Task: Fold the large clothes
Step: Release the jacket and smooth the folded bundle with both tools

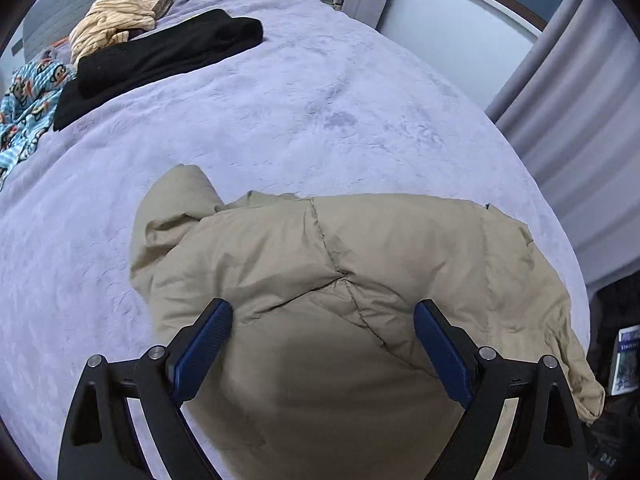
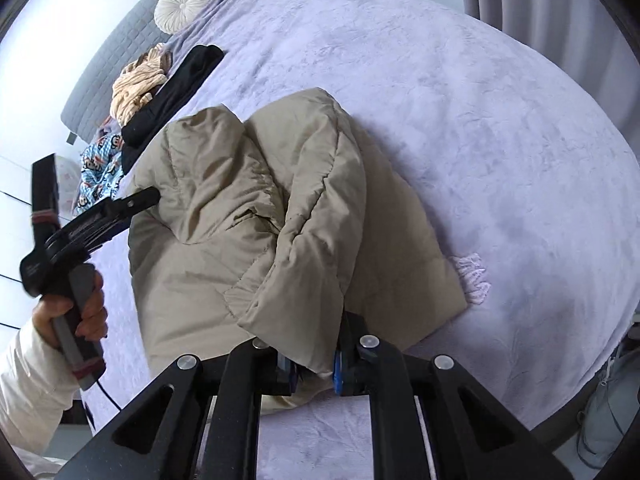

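A tan padded jacket lies bunched on the lavender bedspread. My left gripper hovers over it, its blue pads standing wide apart and open, with the fabric under them and nothing pinched. In the right wrist view the jacket is doubled over in thick folds. My right gripper is shut on a lifted fold at the jacket's near edge. That view also shows the left gripper at the jacket's left side, held by a hand in a white sleeve.
At the far left of the bed lie a folded black garment, a striped beige garment and a blue cartoon-print cloth. A round white cushion sits by the grey headboard. Curtains hang beyond the bed's right edge.
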